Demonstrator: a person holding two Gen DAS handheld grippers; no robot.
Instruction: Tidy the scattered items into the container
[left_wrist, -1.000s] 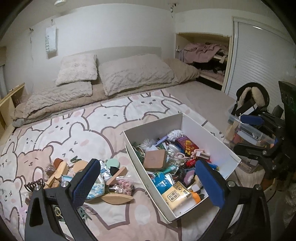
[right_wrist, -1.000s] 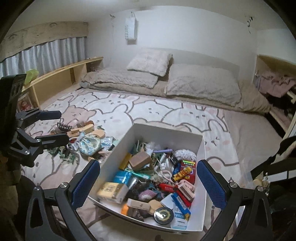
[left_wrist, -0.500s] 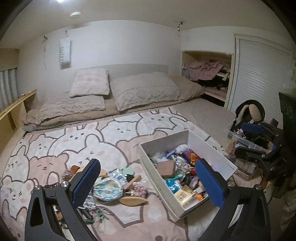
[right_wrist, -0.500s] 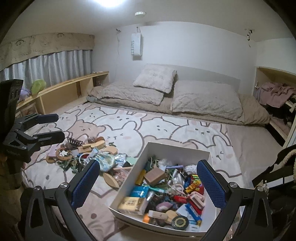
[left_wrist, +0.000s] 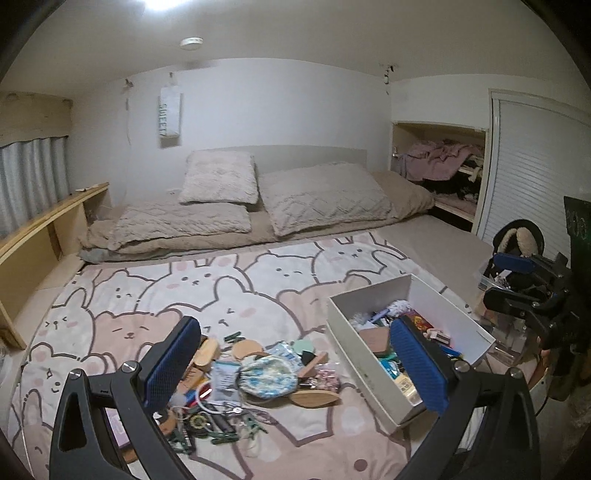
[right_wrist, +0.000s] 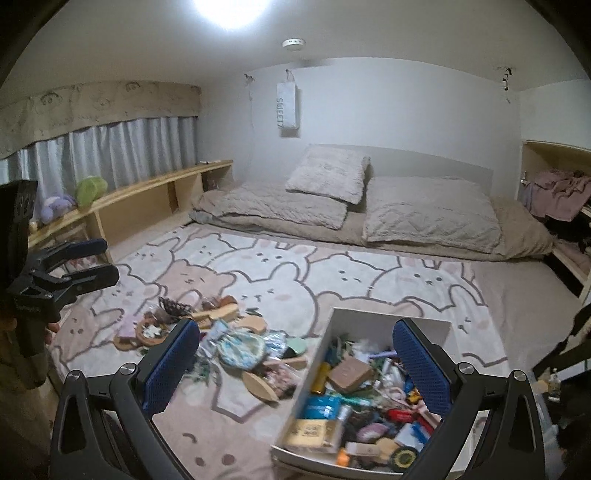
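A white box (left_wrist: 345, 319) (right_wrist: 311, 373), crammed with small items, sits on the bear-print bedspread. A pile of scattered items (left_wrist: 255, 373) (right_wrist: 236, 343) lies to its left: a floral pouch (left_wrist: 269, 376) (right_wrist: 241, 349), wooden brushes (left_wrist: 310, 398) and green clips (left_wrist: 221, 437). My left gripper (left_wrist: 295, 365) is open and empty, held high above the pile and box. My right gripper (right_wrist: 295, 365) is open and empty, high above the box's near left corner. Each gripper shows in the other's view, the right one (left_wrist: 517, 277) and the left one (right_wrist: 85, 262).
Pillows (left_wrist: 325, 195) and a folded quilt (left_wrist: 184, 221) lie at the head of the bed. A wooden shelf (right_wrist: 147, 199) with plush toys runs along the left. A clothes nook (left_wrist: 443, 166) and a shuttered door (left_wrist: 535, 177) are at the right.
Both grippers have risen and pulled back from the bed. The box and pile look smaller and lower in both views. Both stay open and empty.
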